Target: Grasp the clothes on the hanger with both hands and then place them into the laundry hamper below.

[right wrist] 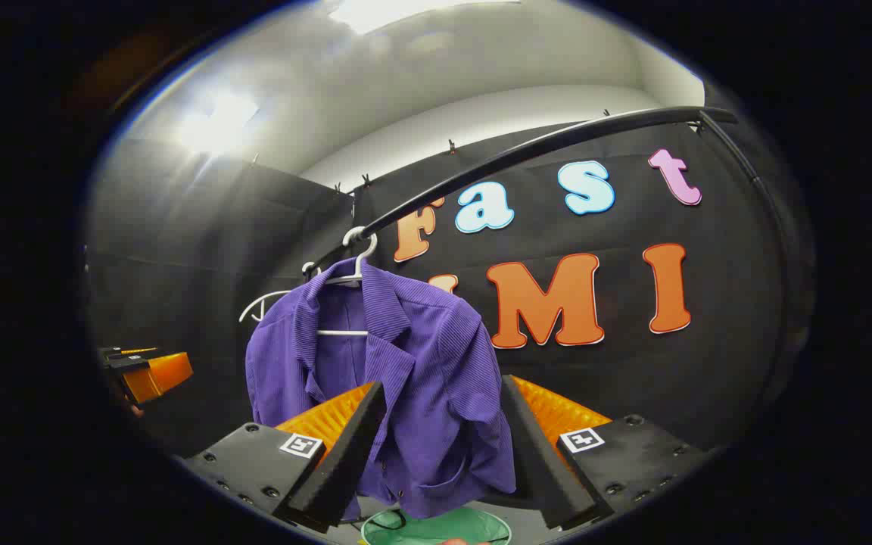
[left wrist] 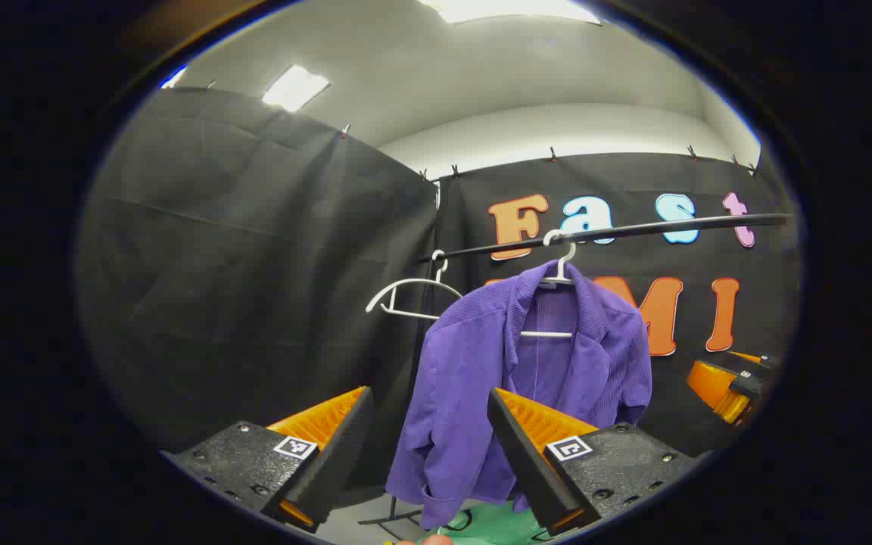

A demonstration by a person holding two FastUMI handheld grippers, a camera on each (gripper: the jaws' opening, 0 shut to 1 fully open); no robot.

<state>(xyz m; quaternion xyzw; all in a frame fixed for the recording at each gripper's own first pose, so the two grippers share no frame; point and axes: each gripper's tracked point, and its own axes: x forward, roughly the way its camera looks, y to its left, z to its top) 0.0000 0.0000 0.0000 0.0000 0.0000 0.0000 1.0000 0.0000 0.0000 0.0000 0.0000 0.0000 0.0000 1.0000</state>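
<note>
A purple corduroy shirt [left wrist: 466, 356] [right wrist: 421, 333] hangs on a white hanger [left wrist: 562, 265] [right wrist: 357, 257] from a black rail [left wrist: 633, 228] [right wrist: 527, 151]. My left gripper [left wrist: 428, 393] is open and held short of the shirt's left sleeve, with nothing between its fingers. My right gripper [right wrist: 442, 382] is also open, in front of the shirt's right side and apart from it. Each gripper appears off to the side in the other's view [left wrist: 727, 382] [right wrist: 150, 372]. The green laundry hamper [left wrist: 493, 527] [right wrist: 436, 527] sits below the shirt, mostly hidden by the view's edge.
An empty white hanger [left wrist: 406, 297] [right wrist: 263, 303] hangs on the rail to the left of the shirt. The rail's stand foot [left wrist: 394, 517] rests on the floor by the hamper. Black cloth walls close in behind and to the left.
</note>
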